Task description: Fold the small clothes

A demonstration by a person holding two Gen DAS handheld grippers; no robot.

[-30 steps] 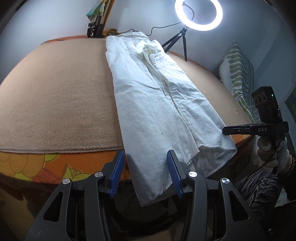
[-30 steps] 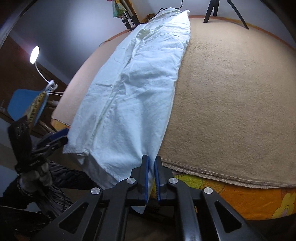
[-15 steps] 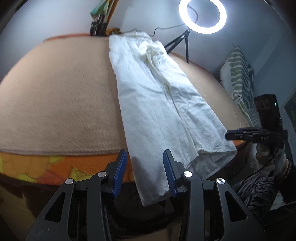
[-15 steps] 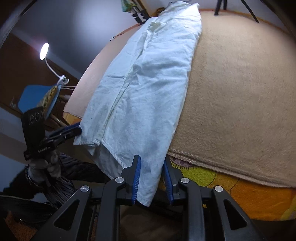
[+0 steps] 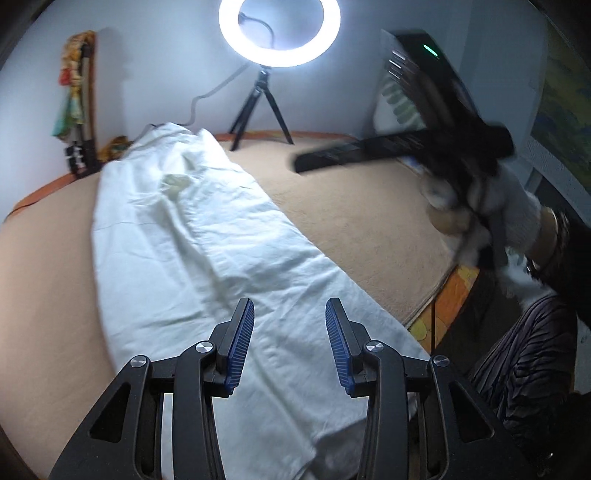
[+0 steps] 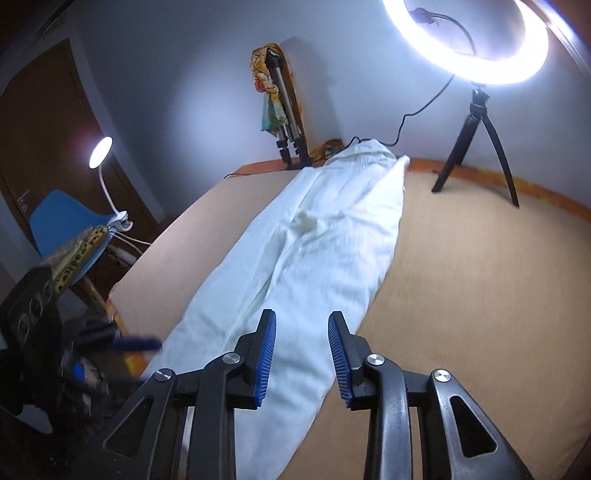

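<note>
Trousers (image 5: 207, 258), white and already doubled leg on leg, lie lengthwise on the bed's tan blanket (image 5: 354, 221), waistband at the far end near the ring light (image 5: 279, 33) and hems toward the near edge, where the cloth hangs slightly over the side. In the left wrist view the left tool (image 5: 289, 341) hovers above the lower legs with its blue pads wide apart and nothing between them. The right tool (image 6: 302, 350) is likewise spread wide and empty, poised over the hem end in its own view; seen from the left camera it is blurred, raised high over the blanket to the right.

Judged from this layout, the lengthwise fold is done and neither tool has a grip, so the step in hand looks like a reach for the next fold, most likely bringing one end over the other to shorten the garment. That calls for each tool to come down on a separate corner of the same end, pinch through both layers of cloth, and lift evenly so the legs stay stacked. Which end will be taken cannot be told from here. The soft blanket may ruck if the pads dig in too low.
</note>
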